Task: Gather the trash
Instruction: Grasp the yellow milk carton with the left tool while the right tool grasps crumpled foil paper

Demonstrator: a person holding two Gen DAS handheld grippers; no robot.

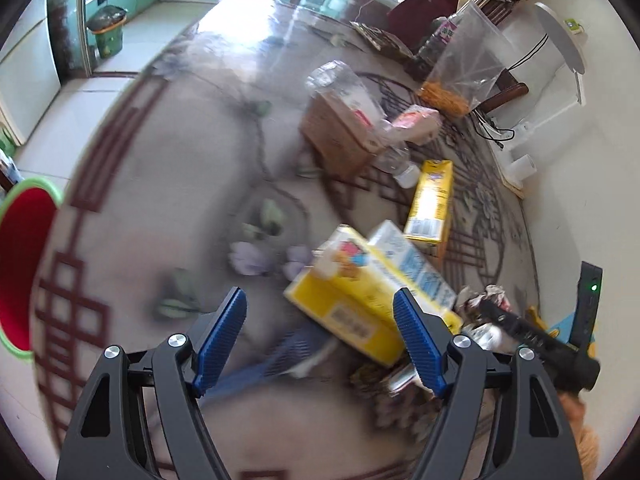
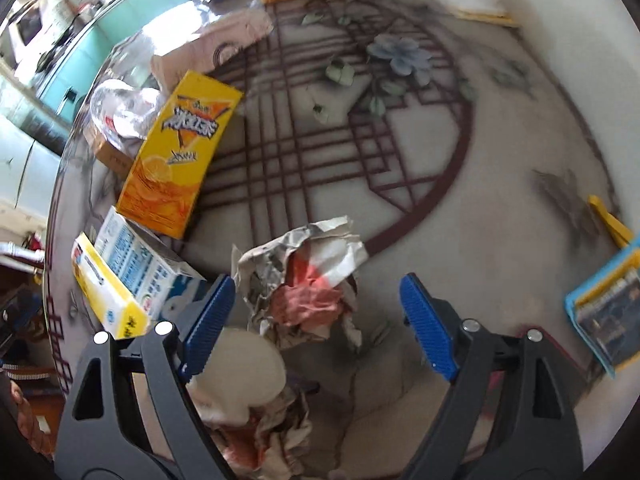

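Both tongs spread wide over a littered round table, nothing pinched.

Left gripper (image 1: 320, 320) hangs with jaws apart above a yellow-and-white carton (image 1: 360, 284) lying on the patterned tabletop (image 1: 160, 200). Right gripper (image 2: 318, 312) gapes above crumpled paper (image 2: 304, 280), which lies between its blue pads untouched; an orange drink carton (image 2: 180, 152) lies beyond, further left.

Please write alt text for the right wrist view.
Open blue-padded tongs hover over a crumpled red-and-white wrapper on a patterned table. A yellow drink carton and a blue-and-white box lie to the left.
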